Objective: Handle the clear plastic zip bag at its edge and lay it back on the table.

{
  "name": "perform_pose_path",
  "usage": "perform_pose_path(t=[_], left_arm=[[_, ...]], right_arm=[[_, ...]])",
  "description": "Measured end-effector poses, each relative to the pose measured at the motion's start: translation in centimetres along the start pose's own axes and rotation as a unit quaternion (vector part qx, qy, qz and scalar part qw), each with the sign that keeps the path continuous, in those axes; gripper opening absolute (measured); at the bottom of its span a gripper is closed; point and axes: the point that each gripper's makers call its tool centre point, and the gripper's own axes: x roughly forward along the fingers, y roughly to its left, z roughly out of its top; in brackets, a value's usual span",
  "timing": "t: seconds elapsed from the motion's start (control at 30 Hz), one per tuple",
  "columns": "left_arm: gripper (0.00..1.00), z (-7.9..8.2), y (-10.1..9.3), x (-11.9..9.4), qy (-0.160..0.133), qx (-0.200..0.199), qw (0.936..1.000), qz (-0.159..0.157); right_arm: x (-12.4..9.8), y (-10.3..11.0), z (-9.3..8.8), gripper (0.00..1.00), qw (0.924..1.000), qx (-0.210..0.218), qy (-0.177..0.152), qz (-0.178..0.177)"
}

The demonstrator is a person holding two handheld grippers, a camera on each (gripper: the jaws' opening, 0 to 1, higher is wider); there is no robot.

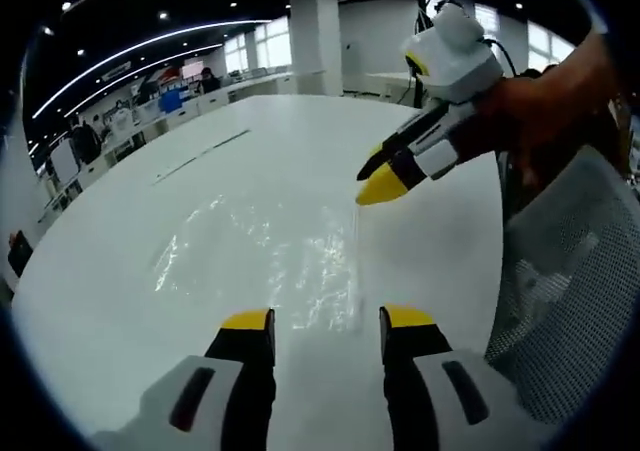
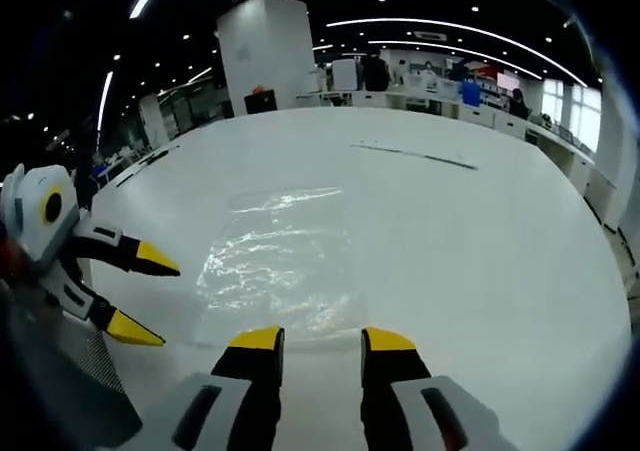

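In the left gripper view, the clear plastic zip bag (image 1: pixel 265 256) is seen lying flat on the white table (image 1: pixel 120 271), with its near edge just ahead of the left gripper (image 1: pixel 327 321), whose 2 yellow-tipped jaws are spread apart with nothing between them. The right gripper (image 1: pixel 385 176) is seen entering from the right, held in a person's hand (image 1: pixel 545 111); its jaws appear drawn nearly together at the far right corner of the bag, though whether film is pinched there cannot be told. A mesh chair back (image 1: pixel 570 291) is seen beside the table edge. A slip is judged the main risk: the film is thin, glossy and flat against the surface, so a shallow approach could push and wrinkle it rather than catch the edge. In the right gripper view, the bag (image 2: pixel 275 261) is seen directly ahead of the right gripper (image 2: pixel 322 338), whose jaws are parted and empty, tips just short of the near edge. The left gripper (image 2: pixel 140 296) is seen at the left, jaws wide open and angled toward the bag's side, clear of it. Both grippers are held low and nearly level with the table.
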Motion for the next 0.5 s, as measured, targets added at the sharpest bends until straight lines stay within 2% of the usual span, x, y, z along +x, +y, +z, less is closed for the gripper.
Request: perform_pose_path(t=[0.13,0.23,0.37,0.5], left_arm=[[0.39,-0.9,0.0,0.9,0.024,0.030,0.9991,-0.017],[0.37,-0.9,0.2,1.3,0.024,0.026,0.9990,-0.027],[0.29,-1.6,-0.2,1.3,0.044,0.054,0.9968,-0.041],[0.26,-1.3,-0.2,1.3,0.038,0.061,0.9961,-0.052]], right_arm=[[0.1,0.5,0.0,0.31,0.9999,-0.008,0.005,0.010],[0.4,0.7,0.1,0.31,0.9999,-0.008,0.004,0.013],[0.6,0.6,0.2,0.31,0.9998,-0.011,0.005,0.014],[0.6,0.4,0.3,0.31,0.9999,-0.008,0.004,0.012]])
